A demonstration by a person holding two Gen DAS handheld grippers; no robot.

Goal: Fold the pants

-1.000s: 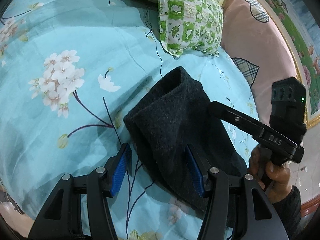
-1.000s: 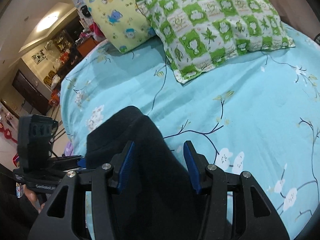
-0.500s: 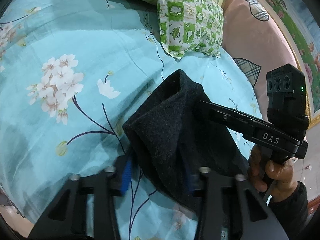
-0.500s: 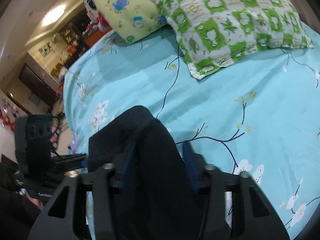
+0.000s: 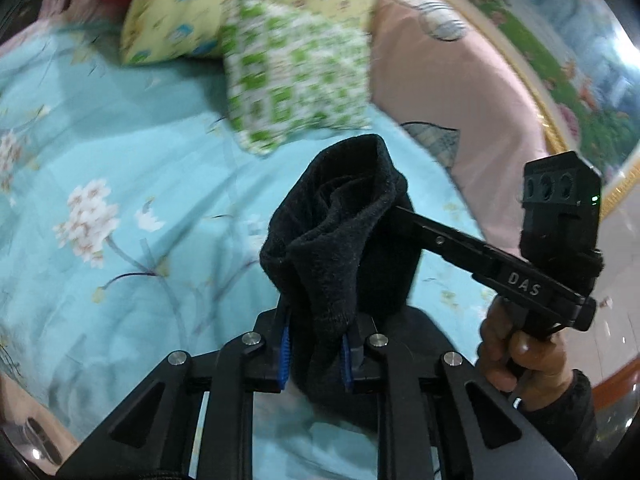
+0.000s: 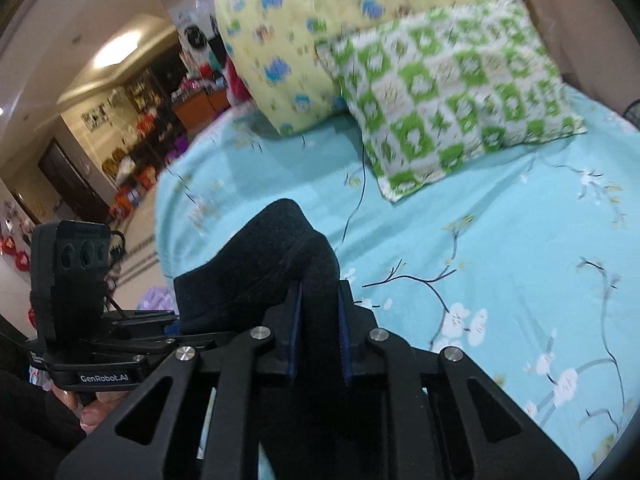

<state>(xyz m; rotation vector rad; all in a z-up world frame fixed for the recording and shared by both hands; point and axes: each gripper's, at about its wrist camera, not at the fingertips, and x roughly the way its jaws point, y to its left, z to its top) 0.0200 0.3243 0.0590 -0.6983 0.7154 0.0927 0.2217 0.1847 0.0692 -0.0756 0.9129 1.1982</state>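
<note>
In the left wrist view the left gripper [image 5: 314,354] is closed on a bunch of the black pants [image 5: 340,232]; the dark knitted cloth is pinched between the two blue pads [image 5: 285,356] and it rises from them in a thick folded bundle; the bundle is lifted above the bed [image 5: 120,168], which has a light blue sheet with white flowers; the right gripper [image 5: 404,212] comes in from the right side and its front end goes into the cloth, so from here I cannot tell how its jaws stand; the person's right hand [image 5: 516,352] holds its handle near the right edge of the bed; a green checked pillow [image 5: 296,80] and a yellow pillow [image 5: 224,4] lie at the far edge of the bed, both blurred

In the right wrist view the right gripper [image 6: 318,334] is also closed on the black pants [image 6: 260,272]; a narrow fold of cloth is squeezed between its two pads [image 6: 295,330] and the rest hangs to the left; the left gripper [image 6: 168,334] reaches into the same cloth from the left side; the green checked pillow [image 6: 456,96] lies at the head edge of the bed [image 6: 500,240], and the yellow pillow [image 6: 304,40] is just behind it, touching
</note>
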